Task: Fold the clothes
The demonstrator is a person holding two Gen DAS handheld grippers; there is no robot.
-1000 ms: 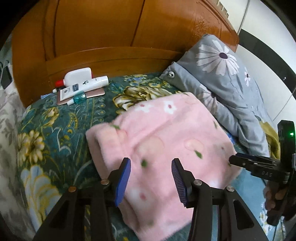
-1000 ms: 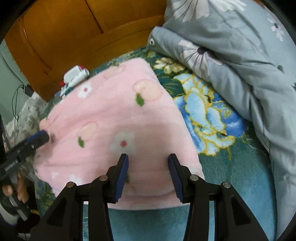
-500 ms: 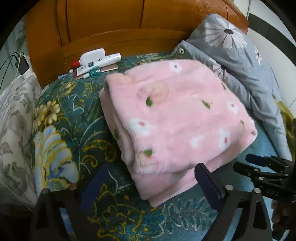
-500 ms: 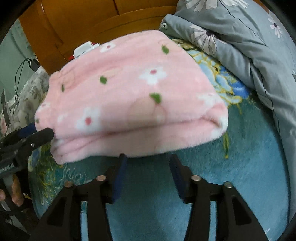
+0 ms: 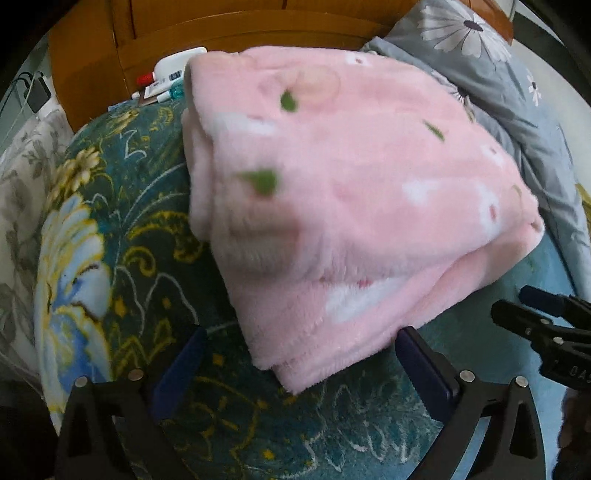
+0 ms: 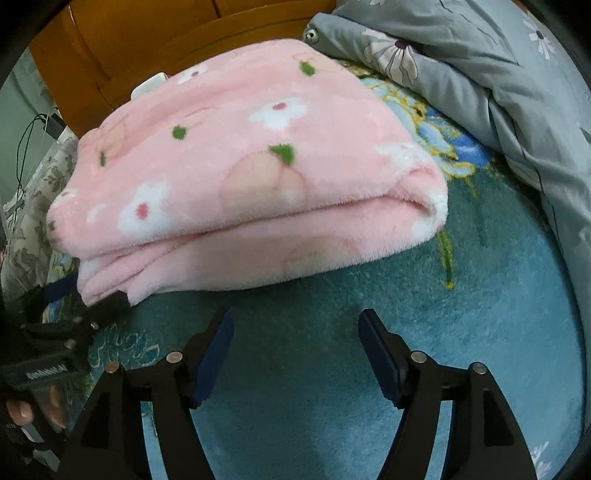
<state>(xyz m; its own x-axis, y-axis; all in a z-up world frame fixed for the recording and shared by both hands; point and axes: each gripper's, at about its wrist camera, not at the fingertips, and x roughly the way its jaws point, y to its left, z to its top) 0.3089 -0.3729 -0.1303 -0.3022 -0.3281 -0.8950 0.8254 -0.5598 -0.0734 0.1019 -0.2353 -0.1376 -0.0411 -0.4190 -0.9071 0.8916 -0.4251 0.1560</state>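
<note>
A pink fleece garment (image 5: 351, 192) with white flowers and green leaves lies folded in thick layers on the teal floral blanket (image 5: 122, 295). My left gripper (image 5: 299, 343) stands wide and its jaws are still opening. The garment's near corner reaches between them, but the pads do not press on it. My right gripper (image 6: 295, 321) is opening too, over bare blanket just in front of the garment's (image 6: 240, 177) folded edge, with nothing between its jaws. Each gripper shows in the other's view: the right gripper (image 5: 535, 306) at the right, the left gripper (image 6: 74, 314) at the left.
A wooden headboard (image 5: 229, 33) closes off the far side. Several tubes and bottles (image 5: 170, 77) lie at its foot. A grey daisy-print quilt (image 6: 498, 74) is bunched along the right. A leaf-print pillow (image 5: 22, 192) and a charger with cable (image 6: 51, 125) are at the left.
Both grippers have let go of the pink garment, which now lies folded over itself. Their jaws have widened, the left most, and both have drawn back and lower toward the near edge.
</note>
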